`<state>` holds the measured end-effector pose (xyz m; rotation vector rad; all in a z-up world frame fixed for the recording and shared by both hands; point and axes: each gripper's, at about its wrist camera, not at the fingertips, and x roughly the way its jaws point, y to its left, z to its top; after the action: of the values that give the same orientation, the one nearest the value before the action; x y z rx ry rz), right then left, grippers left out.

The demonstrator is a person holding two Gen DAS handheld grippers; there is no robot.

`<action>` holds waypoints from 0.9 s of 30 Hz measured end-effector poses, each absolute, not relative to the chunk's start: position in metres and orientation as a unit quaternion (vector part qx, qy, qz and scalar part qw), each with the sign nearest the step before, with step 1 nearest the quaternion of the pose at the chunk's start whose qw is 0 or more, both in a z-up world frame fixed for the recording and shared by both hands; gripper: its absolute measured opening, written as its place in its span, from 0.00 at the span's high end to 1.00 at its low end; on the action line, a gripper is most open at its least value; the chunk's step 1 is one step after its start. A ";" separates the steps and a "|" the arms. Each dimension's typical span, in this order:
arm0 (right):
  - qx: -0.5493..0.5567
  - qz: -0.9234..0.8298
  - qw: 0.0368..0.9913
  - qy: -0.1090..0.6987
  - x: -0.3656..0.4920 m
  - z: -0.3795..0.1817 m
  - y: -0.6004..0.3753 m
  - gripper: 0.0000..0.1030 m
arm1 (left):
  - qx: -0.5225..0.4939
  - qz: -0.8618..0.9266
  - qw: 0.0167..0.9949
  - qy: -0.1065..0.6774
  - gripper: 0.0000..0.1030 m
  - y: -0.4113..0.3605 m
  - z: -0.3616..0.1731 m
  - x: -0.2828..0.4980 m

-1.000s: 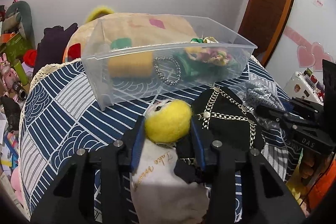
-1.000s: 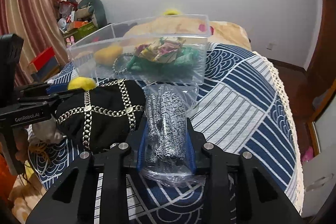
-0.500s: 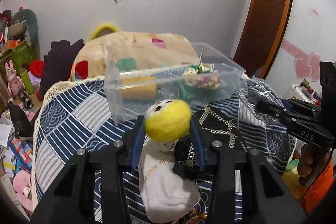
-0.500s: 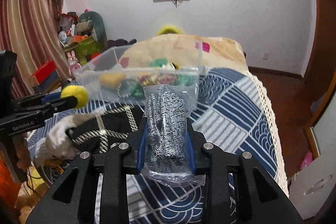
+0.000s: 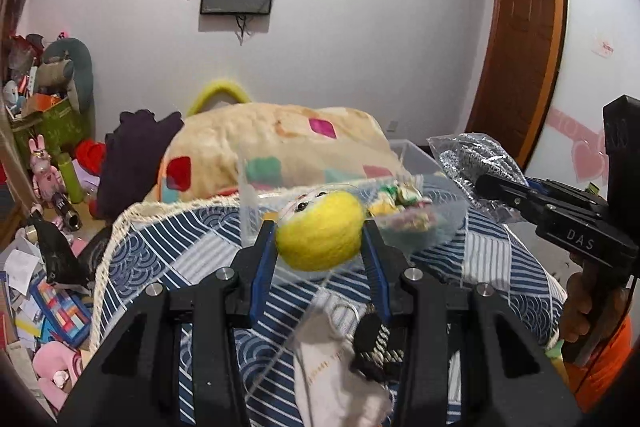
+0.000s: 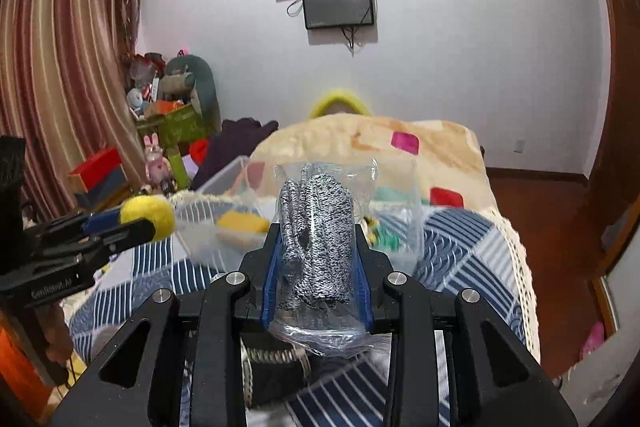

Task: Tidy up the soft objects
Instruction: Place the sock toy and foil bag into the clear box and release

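Yellow felt ball (image 5: 320, 237) on a white sock (image 5: 340, 379) sits clamped between the blue pads of the left tool (image 5: 320, 243), lifted above the bed, with the sock hanging down below the fingers. Just beyond it stands the clear plastic bin (image 5: 412, 227) on the blue-and-white striped bedspread (image 5: 172, 247), holding a yellow item and some green and multicoloured fabric. The right tool (image 6: 316, 255) grips a clear bag of grey knit gloves (image 6: 316, 235), held upright and raised near the bin's near wall. A black item with chain trim (image 6: 272, 363) lies on the bed under the right tool. A beige blanket (image 5: 280, 143) with coloured patches is heaped at the far side.
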<state>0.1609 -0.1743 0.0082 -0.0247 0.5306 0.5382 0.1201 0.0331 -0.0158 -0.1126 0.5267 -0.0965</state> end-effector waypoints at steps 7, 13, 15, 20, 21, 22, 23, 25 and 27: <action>-0.005 0.277 0.927 0.253 0.175 0.017 -0.154 0.72 | -0.057 -0.035 0.964 0.256 0.59 0.043 -0.010 0.142; -0.014 0.276 0.924 0.263 0.189 0.014 -0.141 0.72 | -0.063 -0.031 0.960 0.272 0.59 0.051 -0.017 0.164; -0.022 0.272 0.924 0.269 0.195 0.013 -0.136 0.72 | -0.066 -0.035 0.956 0.282 0.59 0.052 -0.021 0.170; -0.040 0.272 0.918 0.285 0.205 0.007 -0.125 0.72 | -0.068 -0.041 0.950 0.301 0.59 0.051 -0.031 0.186; -0.043 0.274 0.916 0.289 0.207 0.005 -0.121 0.72 | -0.066 -0.042 0.949 0.304 0.59 0.050 -0.033 0.189; -0.046 0.276 0.914 0.295 0.209 0.002 -0.117 0.72 | -0.062 -0.044 0.948 0.308 0.59 0.048 -0.035 0.193; -0.048 0.279 0.911 0.301 0.213 0.001 -0.115 0.72 | -0.059 -0.044 0.948 0.311 0.59 0.047 -0.037 0.195; -0.057 0.278 0.907 0.310 0.217 -0.005 -0.108 0.72 | -0.051 -0.044 0.946 0.316 0.59 0.043 -0.040 0.200; -0.068 0.277 0.904 0.318 0.220 -0.009 -0.103 0.72 | -0.046 -0.043 0.946 0.319 0.59 0.042 -0.044 0.204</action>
<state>0.2203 -0.1032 -0.0090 -0.1404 0.6561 0.5718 0.2039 0.0423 -0.0435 -0.0931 0.6508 -0.0877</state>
